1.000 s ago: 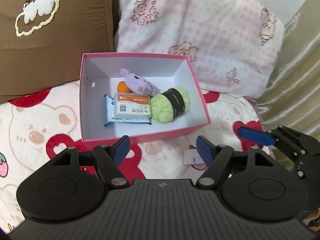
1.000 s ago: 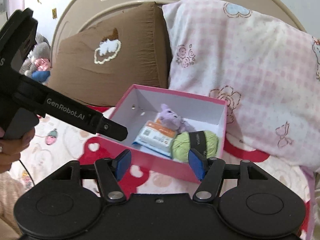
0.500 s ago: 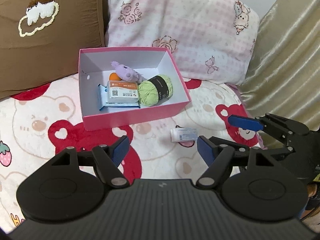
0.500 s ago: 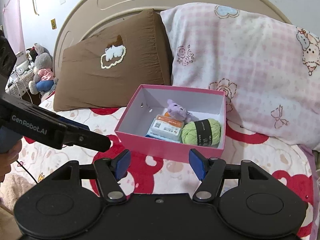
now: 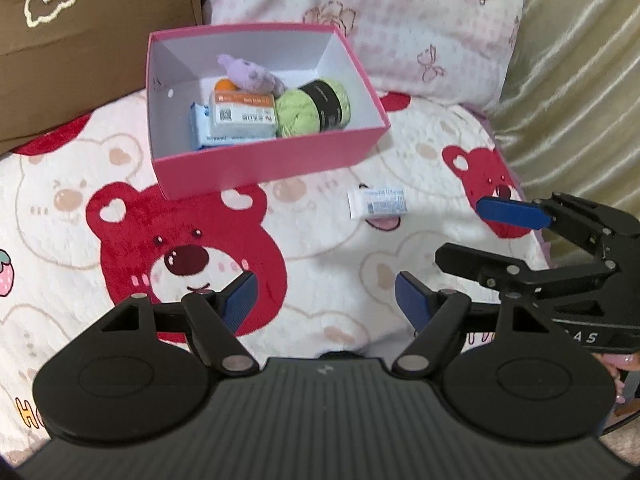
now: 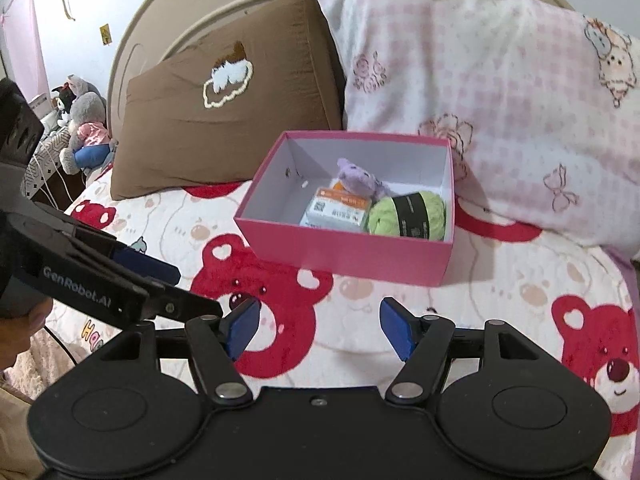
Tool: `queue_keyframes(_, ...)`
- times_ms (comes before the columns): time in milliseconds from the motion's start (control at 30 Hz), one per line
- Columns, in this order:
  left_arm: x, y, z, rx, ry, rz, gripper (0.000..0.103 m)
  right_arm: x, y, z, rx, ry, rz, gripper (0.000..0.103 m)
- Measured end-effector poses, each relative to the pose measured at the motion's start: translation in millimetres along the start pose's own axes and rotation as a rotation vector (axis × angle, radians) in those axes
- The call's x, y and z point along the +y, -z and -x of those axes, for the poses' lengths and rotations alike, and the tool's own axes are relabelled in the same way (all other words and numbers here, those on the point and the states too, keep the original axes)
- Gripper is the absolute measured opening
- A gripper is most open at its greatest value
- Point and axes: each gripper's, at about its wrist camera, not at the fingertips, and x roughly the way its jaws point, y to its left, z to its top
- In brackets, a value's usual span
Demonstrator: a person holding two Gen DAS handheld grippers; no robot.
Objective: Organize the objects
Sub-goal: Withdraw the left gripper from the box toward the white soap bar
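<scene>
white packet (image 5: 377, 203) lies crosswise at one o'clock of my empty, parted left claw (image 5: 326, 300); my right claw (image 5: 486, 236), also open, is nearer.

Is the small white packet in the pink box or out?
Out: the white packet lies on the bear blanket, right of the pink box.

A pink cardboard box (image 6: 348, 246) with white insides sat open on a fluffy white blanket with red bears (image 6: 500, 300). In the box lay a ball of green yarn with a black band (image 6: 408, 216), a small purple soft toy (image 6: 360, 180) and a white packet with an orange top (image 6: 336, 210). The right gripper (image 6: 320, 326) hung over the blanket with its blue fingers apart and nothing between them; they had just been opening. The left gripper (image 6: 160, 284) poked in from the left. A brown pillow (image 6: 224, 120) and a pink checked pillow (image 6: 500, 100) leaned behind the box.
</scene>
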Motion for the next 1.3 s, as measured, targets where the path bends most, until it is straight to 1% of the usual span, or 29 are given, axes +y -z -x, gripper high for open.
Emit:
queue_keyframes(200,-2,1,-18,0.035,0.008,-0.004,0.077,-8,12,-7,0.029,-0.001,-0.027,0.071)
queue_keyframes(300,-3,2,-32,0.045,-0.022,-0.009,0.078,-14,17,-13,0.047,0.007,-0.044,0.071)
queue_keyframes(500,6,7,-61,0.069,-0.027,0.026,0.078,-26,29,-20,0.049,0.066,-0.074,0.071)
queue_keyframes(567,5,8,-70,0.050,-0.004,-0.001,0.078,-31,33,-23,0.049,0.075,-0.084,0.071)
queue_keyframes(600,4,9,-76,0.049,0.022,-0.021,0.078,-33,35,-25,0.048,0.074,-0.092,0.071)
queue_keyframes(633,5,10,-83,0.055,0.056,-0.021,0.078,-36,38,-28,0.052,0.069,-0.104,0.071)
queue_keyframes(700,7,13,-93,0.041,0.084,-0.001,0.078,-38,42,-32,0.067,0.047,-0.132,0.071)
queue_keyframes(833,7,19,-107,0.001,0.116,-0.022,0.078,-36,49,-38,0.075,0.062,-0.126,0.072)
queue_keyframes(900,9,22,-115,-0.027,0.133,-0.027,0.078,-37,52,-42,0.073,0.083,-0.114,0.072)
queue_keyframes(1000,16,24,-127,-0.068,0.161,0.023,0.082,-45,58,-53,0.079,0.116,-0.120,0.072)
queue_keyframes(1033,17,24,-130,-0.081,0.168,0.033,0.083,-48,61,-56,0.086,0.139,-0.098,0.072)
queue_keyframes(1100,18,26,-137,-0.096,0.161,0.049,0.083,-56,68,-63,0.115,0.192,-0.048,0.072)
queue_keyframes(1133,18,28,-141,-0.101,0.152,0.051,0.083,-63,71,-67,0.131,0.208,-0.042,0.072)
queue_keyframes(1200,18,31,-147,-0.117,0.145,0.062,0.083,-80,80,-72,0.132,0.207,-0.091,0.072)
queue_keyframes(1300,18,36,-157,-0.141,0.184,0.076,0.083,-97,94,-80,0.108,0.170,-0.188,0.072)
